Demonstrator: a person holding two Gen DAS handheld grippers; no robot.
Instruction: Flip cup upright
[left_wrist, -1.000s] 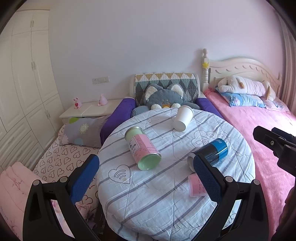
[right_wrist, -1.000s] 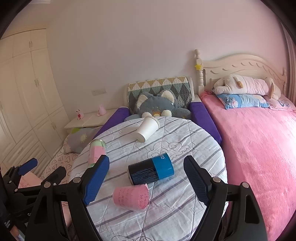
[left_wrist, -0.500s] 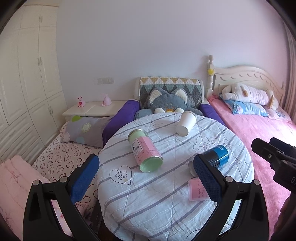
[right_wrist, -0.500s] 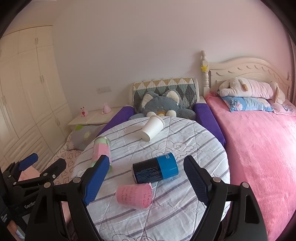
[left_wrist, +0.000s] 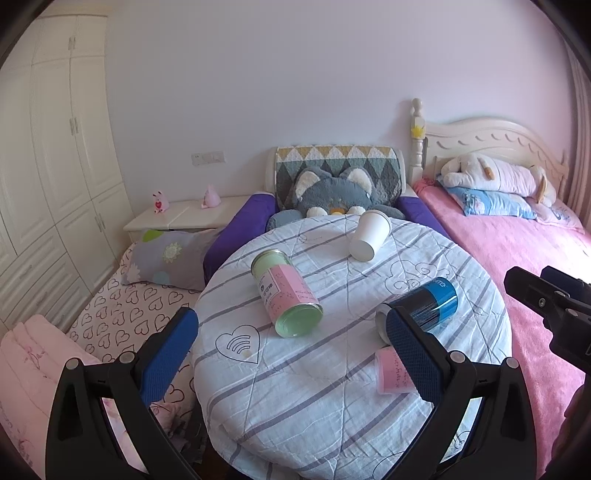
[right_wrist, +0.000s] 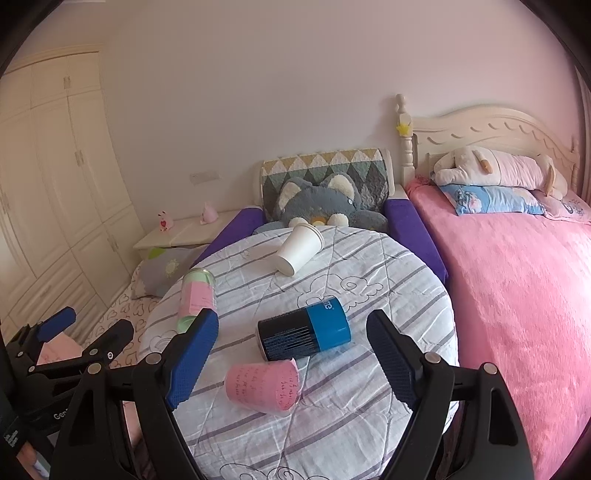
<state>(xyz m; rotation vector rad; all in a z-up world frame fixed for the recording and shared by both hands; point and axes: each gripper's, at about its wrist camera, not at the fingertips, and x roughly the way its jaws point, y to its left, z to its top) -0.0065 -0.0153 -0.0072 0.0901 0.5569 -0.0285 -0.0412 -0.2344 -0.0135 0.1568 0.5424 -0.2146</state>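
Observation:
A round table (left_wrist: 332, 424) with a striped cloth holds several containers on their sides. A white paper cup (left_wrist: 369, 236) lies at the far side; it also shows in the right wrist view (right_wrist: 299, 248). A pink cup (right_wrist: 264, 384) lies near the front, partly hidden behind my left finger in the left wrist view (left_wrist: 389, 374). A black and blue can (right_wrist: 304, 334) and a green and pink can (left_wrist: 286, 293) also lie down. My left gripper (left_wrist: 291, 354) is open and empty above the near table. My right gripper (right_wrist: 291, 354) is open and empty above the pink cup.
A grey plush cat (left_wrist: 332, 194) sits in a purple chair behind the table. A pink bed (right_wrist: 517, 295) lies to the right. A white nightstand (left_wrist: 184, 218) and wardrobe (left_wrist: 55, 184) stand left. A heart-print mattress (left_wrist: 125, 306) lies on the floor.
Both grippers have drawn back and risen a little, so the table sits lower and farther in both views. Nothing on the table has moved.

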